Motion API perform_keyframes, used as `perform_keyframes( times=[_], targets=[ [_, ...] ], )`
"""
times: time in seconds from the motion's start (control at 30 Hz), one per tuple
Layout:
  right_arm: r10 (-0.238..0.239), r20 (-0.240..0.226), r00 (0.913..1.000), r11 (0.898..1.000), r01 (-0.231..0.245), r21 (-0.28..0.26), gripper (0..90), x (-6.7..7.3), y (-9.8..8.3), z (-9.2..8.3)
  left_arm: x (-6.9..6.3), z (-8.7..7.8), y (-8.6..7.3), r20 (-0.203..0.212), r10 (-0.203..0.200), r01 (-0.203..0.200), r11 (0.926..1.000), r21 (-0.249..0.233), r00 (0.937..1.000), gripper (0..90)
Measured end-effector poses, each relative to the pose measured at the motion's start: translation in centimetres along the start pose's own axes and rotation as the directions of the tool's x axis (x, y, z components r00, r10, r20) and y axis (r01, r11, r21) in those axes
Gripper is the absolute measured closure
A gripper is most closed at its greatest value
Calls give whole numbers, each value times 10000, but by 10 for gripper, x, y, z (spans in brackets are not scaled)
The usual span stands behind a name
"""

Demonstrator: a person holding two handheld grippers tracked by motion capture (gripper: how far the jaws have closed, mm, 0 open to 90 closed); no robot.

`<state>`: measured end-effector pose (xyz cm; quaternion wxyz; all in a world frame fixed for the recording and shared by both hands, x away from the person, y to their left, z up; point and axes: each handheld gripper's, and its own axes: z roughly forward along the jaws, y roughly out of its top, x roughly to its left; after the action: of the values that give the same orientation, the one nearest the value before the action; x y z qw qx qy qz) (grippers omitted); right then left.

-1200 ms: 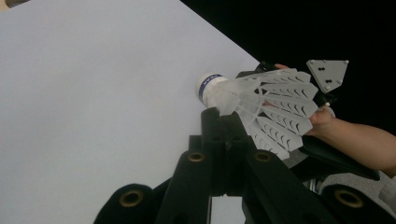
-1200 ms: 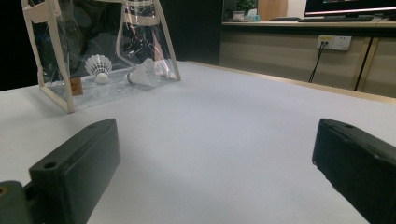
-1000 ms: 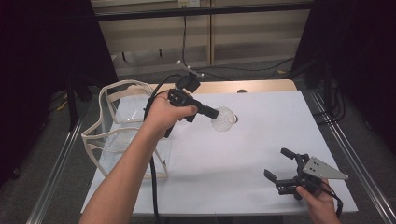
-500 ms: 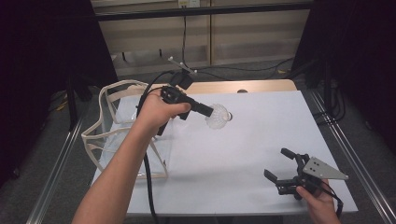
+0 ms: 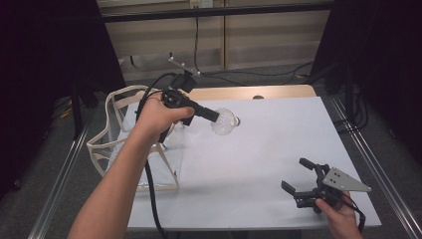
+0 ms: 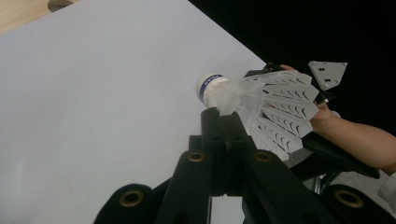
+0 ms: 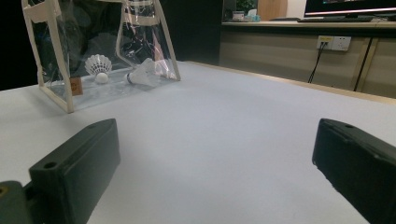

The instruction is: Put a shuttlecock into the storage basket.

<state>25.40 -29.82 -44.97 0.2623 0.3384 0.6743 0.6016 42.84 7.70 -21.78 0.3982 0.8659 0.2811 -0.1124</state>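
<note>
Above worktop (image 5: 278,149) centre-left: shuttlecock (image 5: 223,121) held clear of surface, left hand-held gripper (image 5: 211,115) clamped on its feather skirt, cork end pointing away. Clear bag (image 5: 130,144) w/ cream trim just beside, at left edge. Right hand-held gripper (image 5: 300,176) near front-right corner, jaws wide apart, nothing btwn them.
</note>
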Motion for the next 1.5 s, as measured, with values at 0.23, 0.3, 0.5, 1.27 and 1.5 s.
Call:
perform_keyframes(
  times=[0.23,0.3,0.5,1.27,1.5],
  targets=[
    [37,0,10000,10000,-37,8,7,0,0,0,2,-7,-3,-71,-121,120,9999,-113,9999,900],
    [55,1,10000,10000,-55,11,7,1,0,0,3,-9,-3,-51,-72,71,9999,-104,10000,900],
    [33,0,10000,10000,-33,14,7,0,0,0,6,-16,-5,-138,-163,162,9998,-95,9998,900],
    [-25,12,10000,10000,25,8,7,0,0,0,16,-44,-12,-302,-376,373,9992,-108,9988,900],
    [-23,4,10000,10000,23,8,7,1,0,0,19,-53,-16,-339,-463,459,9989,-130,9984,900]
  ],
)
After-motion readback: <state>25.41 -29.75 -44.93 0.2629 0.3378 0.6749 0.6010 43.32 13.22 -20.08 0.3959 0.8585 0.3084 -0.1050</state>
